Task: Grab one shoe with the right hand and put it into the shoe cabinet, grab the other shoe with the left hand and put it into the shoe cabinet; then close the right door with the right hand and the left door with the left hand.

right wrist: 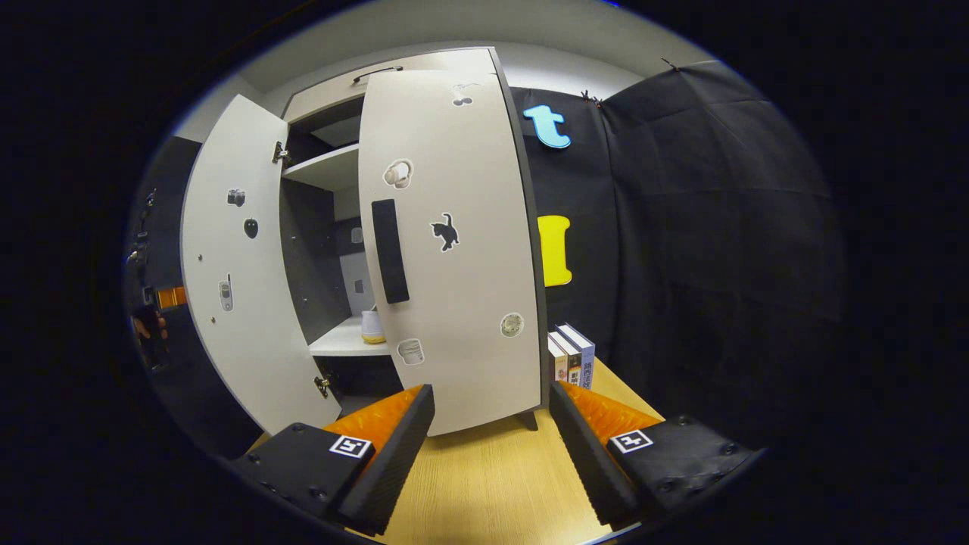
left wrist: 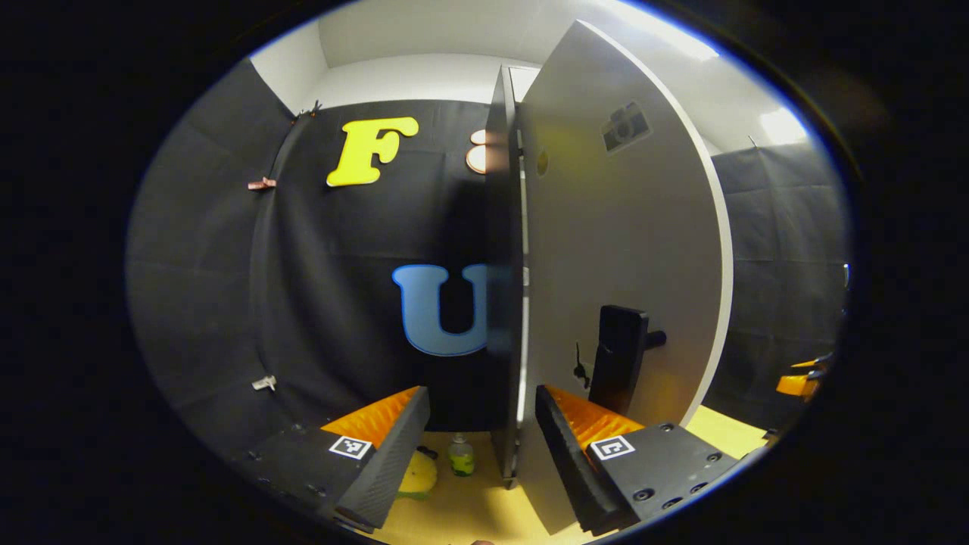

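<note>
In the left gripper view, the left gripper (left wrist: pixel 482 439) has its fingers spread apart, empty, with the tall pale grey left cabinet door (left wrist: pixel 621 250) standing upright edge-on directly ahead between them, its black bar handle (left wrist: pixel 617 367) vertical, ahead to the right. In the right gripper view, the right gripper (right wrist: pixel 490 446) also gapes, empty, above the light wooden table (right wrist: pixel 492 484); straight ahead stands the nearly closed right door (right wrist: pixel 454 250), and the white shoe (right wrist: pixel 372 327) rests on the shelf beyond, ahead-left.

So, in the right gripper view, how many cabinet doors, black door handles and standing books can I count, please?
Cabinet doors: 2, the left door and the right door
Door handle: 1
Books: 3
Total: 6
</note>
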The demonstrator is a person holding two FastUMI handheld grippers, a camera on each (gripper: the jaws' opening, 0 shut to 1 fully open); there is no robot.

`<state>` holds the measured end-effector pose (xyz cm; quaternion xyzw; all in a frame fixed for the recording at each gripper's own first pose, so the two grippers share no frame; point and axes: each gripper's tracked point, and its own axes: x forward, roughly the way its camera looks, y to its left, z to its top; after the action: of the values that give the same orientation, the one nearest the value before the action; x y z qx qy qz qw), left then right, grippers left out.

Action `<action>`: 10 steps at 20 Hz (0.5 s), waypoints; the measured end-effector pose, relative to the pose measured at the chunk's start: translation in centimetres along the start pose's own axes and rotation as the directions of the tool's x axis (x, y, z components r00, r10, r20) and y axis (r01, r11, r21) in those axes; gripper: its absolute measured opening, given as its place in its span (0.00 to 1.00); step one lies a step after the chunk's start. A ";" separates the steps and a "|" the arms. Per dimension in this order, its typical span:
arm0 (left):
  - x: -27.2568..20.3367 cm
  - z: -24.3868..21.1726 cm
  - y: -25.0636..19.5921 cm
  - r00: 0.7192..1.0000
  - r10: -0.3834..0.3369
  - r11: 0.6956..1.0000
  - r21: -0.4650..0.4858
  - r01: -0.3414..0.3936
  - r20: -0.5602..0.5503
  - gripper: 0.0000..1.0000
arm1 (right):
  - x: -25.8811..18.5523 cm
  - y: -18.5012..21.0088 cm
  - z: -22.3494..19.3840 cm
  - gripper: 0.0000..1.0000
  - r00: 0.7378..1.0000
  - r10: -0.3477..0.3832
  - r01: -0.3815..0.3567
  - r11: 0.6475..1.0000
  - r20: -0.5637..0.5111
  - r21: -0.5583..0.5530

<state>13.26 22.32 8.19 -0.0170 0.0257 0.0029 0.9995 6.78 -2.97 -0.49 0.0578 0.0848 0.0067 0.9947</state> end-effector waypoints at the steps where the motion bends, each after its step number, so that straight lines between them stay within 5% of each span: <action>1: 0.1 0.1 -0.8 1.000 -0.006 1.000 -0.005 0.005 -0.006 0.89 | 0.1 -0.2 0.0 0.98 1.000 -0.001 0.001 1.000 0.003 0.000; 5: 0.2 0.5 -2.7 0.999 0.048 0.997 0.052 -0.048 -0.017 0.85 | 1.3 -1.2 -0.3 0.98 1.000 0.020 -0.020 1.000 -0.005 0.006; 10: 0.4 -0.1 -4.9 0.994 0.106 0.994 -0.016 -0.107 -0.041 0.85 | 2.9 -3.1 0.9 0.98 0.998 0.056 -0.055 0.998 0.015 -0.013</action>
<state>13.65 17.40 8.24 -0.0246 0.0467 0.0560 0.9970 9.84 -6.11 -0.45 0.0537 0.0754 0.0344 0.9951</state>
